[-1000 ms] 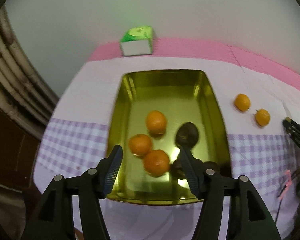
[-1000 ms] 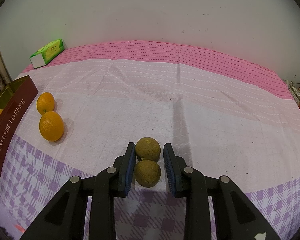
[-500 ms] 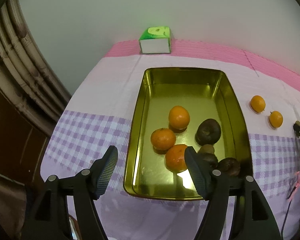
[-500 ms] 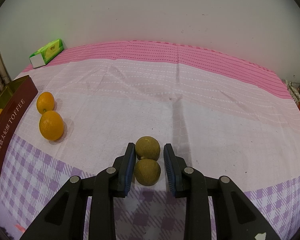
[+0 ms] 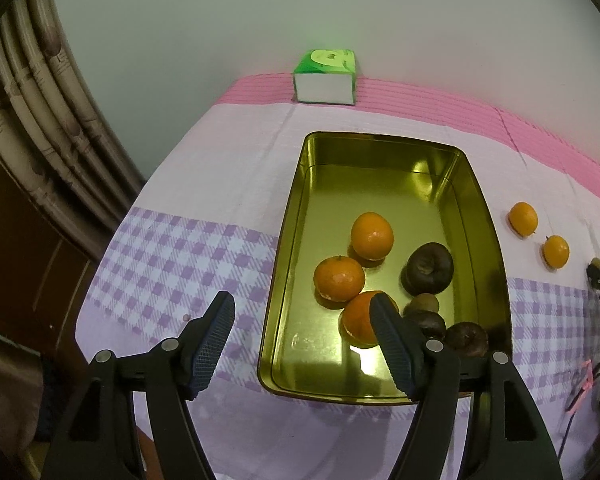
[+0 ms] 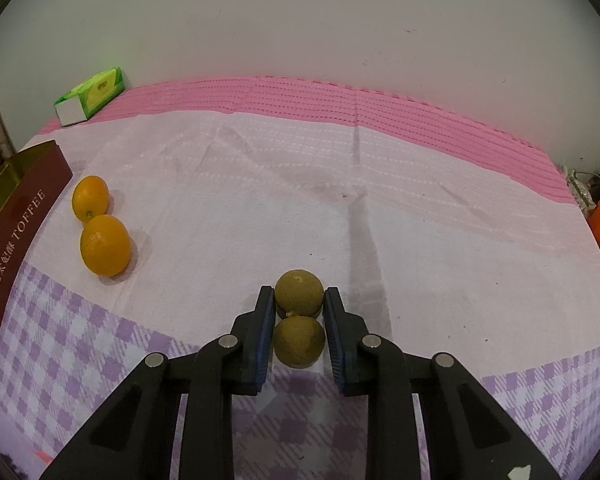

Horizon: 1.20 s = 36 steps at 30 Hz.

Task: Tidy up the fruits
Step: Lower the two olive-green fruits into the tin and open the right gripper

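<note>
**Right claw clenched on green fruit, left claw released over tin**

The right claw (image 6: 299, 307) grips the far green fruit (image 6: 299, 293), a second green fruit (image 6: 299, 342) touching it between the jaws. The left claw (image 5: 302, 312) hangs released, empty, over the gold tin's (image 5: 384, 138) near-left edge; three oranges (image 5: 371, 235) and dark fruits (image 5: 428, 268) lie inside. Two oranges (image 6: 105, 245) rest on the desk (image 6: 260, 184) beside the tin.

A green tissue box (image 5: 325, 77) stands at the far edge of the table, on the pink band of the tablecloth (image 6: 300, 168), close to the pale wall (image 5: 300, 20). The cloth is light pink in the middle and has purple checks near the front. At the left side hangs a beige curtain (image 5: 32, 92) with folds.
</note>
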Each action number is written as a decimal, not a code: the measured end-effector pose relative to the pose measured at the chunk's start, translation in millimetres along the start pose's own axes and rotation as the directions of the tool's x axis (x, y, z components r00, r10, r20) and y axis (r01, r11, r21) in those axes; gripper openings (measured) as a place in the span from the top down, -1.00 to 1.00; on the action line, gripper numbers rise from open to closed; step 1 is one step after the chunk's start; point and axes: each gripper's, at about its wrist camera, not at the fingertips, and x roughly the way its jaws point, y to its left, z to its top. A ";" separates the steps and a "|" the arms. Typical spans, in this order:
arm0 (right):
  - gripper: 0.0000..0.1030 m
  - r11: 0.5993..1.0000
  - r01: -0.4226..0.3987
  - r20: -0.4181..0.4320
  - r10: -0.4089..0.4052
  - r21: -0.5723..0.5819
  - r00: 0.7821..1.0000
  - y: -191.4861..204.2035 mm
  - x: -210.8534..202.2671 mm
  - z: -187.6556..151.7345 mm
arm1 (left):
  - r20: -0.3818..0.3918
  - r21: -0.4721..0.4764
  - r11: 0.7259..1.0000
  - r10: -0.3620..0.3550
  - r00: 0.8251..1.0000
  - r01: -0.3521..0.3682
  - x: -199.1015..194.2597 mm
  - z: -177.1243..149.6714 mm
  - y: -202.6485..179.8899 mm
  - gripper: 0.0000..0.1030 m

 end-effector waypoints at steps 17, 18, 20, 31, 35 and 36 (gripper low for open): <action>0.56 0.975 -0.188 0.025 0.192 -0.118 0.981 82.6 -48.4 12.4 | -0.008 -0.047 0.999 -0.019 1.000 0.019 0.0 2.7 6.9 -0.42; 0.56 0.969 -0.210 0.027 0.215 -0.131 0.976 91.7 -53.1 13.8 | -0.009 -0.054 0.998 -0.022 1.000 0.021 0.2 2.6 8.3 -0.42; 0.56 0.959 -0.243 0.030 0.250 -0.147 0.968 107.4 -60.0 18.1 | -0.011 -0.072 0.997 -0.025 1.000 0.024 0.8 3.0 11.7 -0.42; 0.56 0.871 -0.425 0.001 0.439 -0.247 0.899 198.4 -81.9 32.9 | -0.013 -0.199 0.980 -0.011 1.000 0.008 2.2 4.0 37.3 -0.46; 0.56 0.848 -0.448 -0.019 0.462 -0.283 0.887 222.8 -82.4 30.3 | -0.013 -0.223 0.975 -0.006 1.000 0.003 2.0 3.7 42.3 -0.49; 0.56 0.843 -0.448 -0.022 0.464 -0.298 0.886 229.0 -82.2 29.6 | -0.013 -0.226 0.974 -0.006 1.000 0.003 2.0 3.5 43.1 -0.50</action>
